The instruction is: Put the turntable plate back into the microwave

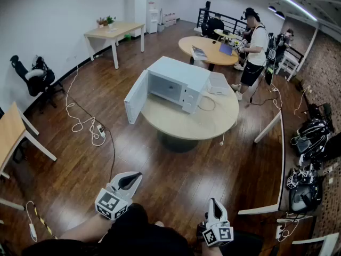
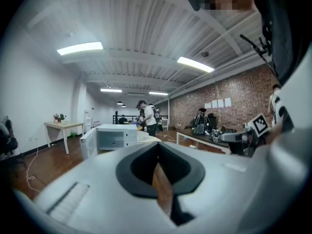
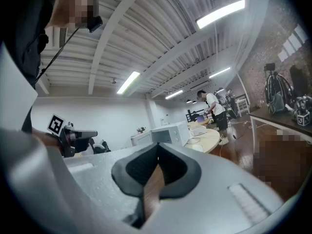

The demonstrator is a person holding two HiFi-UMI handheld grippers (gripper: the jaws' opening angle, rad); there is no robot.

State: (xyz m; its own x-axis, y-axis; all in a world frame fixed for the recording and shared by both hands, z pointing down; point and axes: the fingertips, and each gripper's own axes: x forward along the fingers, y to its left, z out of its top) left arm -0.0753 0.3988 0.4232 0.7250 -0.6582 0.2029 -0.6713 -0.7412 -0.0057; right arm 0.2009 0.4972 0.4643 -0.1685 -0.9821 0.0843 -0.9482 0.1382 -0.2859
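On the round table (image 1: 181, 122), left part: microwave (image 1: 178, 72) with its door (image 1: 136, 96) swung wide open past the table's left edge. A clear plate (image 1: 217, 84), too small to make out well, lies just right of the microwave at the far edge. Left gripper (image 1: 132, 179) and right gripper (image 1: 214, 206) are well apart from the table. Both claws are pressed together, nothing between them.

Glossy dark wood floor (image 1: 176, 177), matt pale wood tabletop (image 1: 192, 126), smooth white microwave (image 1: 178, 71), rough brick wall (image 2: 229, 91)
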